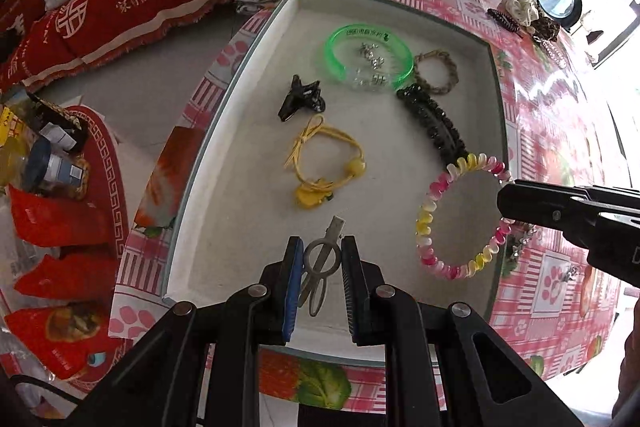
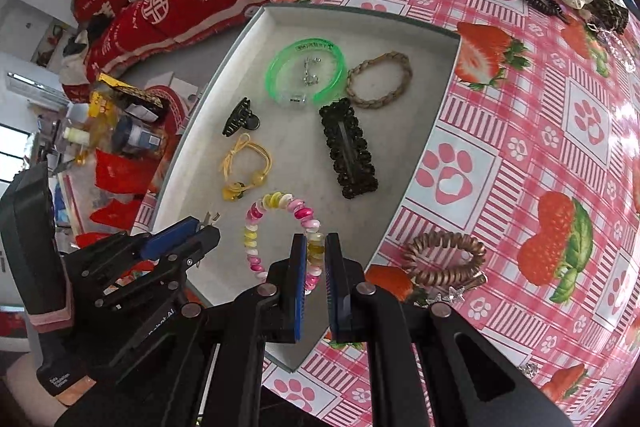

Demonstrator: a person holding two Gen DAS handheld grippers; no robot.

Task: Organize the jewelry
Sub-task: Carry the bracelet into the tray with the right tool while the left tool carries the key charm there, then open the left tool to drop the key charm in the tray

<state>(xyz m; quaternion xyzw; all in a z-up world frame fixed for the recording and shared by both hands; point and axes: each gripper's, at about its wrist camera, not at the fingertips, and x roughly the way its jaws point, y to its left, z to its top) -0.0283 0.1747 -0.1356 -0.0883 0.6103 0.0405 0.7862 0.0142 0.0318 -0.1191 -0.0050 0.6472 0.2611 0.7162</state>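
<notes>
Left wrist view: a thin grey metal hair clip with looped wire (image 1: 320, 269) is pinched between the ribbed pads of the left gripper (image 1: 320, 259), above the shallow white felt-lined tray (image 1: 224, 163). At two o'clock, a pink-and-yellow glossy spiral coil hair tie (image 1: 460, 211) is met by the right gripper (image 1: 510, 205).

Right wrist view: the same coil (image 2: 280, 227) is clamped at its near edge by the right gripper (image 2: 316, 247). A translucent green plastic bangle (image 2: 306, 73) lies at twelve o'clock in the tray (image 2: 432, 99); a bronze coiled hair tie (image 2: 444, 259) rests at three o'clock on the strawberry-print tablecloth (image 2: 520, 155).
</notes>
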